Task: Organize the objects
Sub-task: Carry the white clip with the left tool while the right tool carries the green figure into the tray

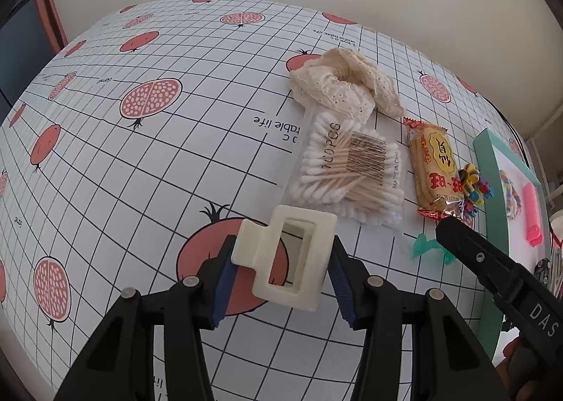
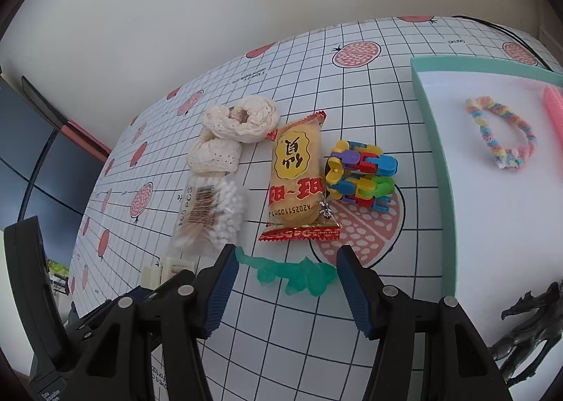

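My left gripper [image 1: 281, 260] is shut on a cream rectangular hair claw clip [image 1: 262, 249], held just above the pomegranate-print tablecloth [image 1: 176, 161]. The same clip [image 2: 169, 267] peeks in at the lower left of the right wrist view. My right gripper [image 2: 286, 278] is open, low over the table. A translucent green toy [image 2: 299, 274] lies flat between its blue pads and spans almost the whole gap. In the left wrist view a black finger [image 1: 468, 246] of the right gripper hangs over that green toy [image 1: 422, 246].
Beyond the grippers lie a bag of cotton swabs [image 2: 207, 214], a cream lace scrunchie [image 2: 239, 123], a yellow snack packet [image 2: 295, 179] and a colourful link toy [image 2: 362, 176]. At the right, a teal tray [image 2: 432, 140] holds a pastel braided loop [image 2: 499, 133], a pink item [image 2: 554, 109] and a black figurine [image 2: 527, 323].
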A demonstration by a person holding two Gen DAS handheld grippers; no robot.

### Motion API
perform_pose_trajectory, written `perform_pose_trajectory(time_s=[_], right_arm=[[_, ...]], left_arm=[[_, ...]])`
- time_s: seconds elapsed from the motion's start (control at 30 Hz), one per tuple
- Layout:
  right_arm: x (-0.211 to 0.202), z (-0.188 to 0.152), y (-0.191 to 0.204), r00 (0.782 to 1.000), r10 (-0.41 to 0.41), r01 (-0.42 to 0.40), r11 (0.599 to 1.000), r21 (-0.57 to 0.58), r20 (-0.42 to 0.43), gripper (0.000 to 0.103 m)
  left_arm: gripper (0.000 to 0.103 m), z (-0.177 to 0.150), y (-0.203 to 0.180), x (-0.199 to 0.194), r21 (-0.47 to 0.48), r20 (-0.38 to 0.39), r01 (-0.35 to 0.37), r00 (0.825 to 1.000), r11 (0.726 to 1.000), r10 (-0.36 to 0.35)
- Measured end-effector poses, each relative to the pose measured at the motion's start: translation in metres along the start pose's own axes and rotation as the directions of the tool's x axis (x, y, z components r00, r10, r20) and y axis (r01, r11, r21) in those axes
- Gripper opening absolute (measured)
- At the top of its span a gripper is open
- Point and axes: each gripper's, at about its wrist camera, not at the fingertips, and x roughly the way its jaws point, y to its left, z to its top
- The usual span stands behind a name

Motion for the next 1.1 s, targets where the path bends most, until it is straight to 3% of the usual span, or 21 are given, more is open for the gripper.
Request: perform_pose_trajectory(time_s=[0.37,1.1], right_arm=[[-0.010,0.003,-0.005,1.000,-0.001,0.001,1.000,0.009,0.017,0.061],[-0.036,0.008,-0.015,0.998,-0.011,0.010,1.000,0.013,0.066,0.061]], left_arm=[[0.050,0.002,0.010,-0.007,-0.044,0.020,0.001,1.000,0.999,0.000],[0.050,0.005,-0.002,-0.023,-0.023,0.090,0.003,0.996,1.000,-0.001]])
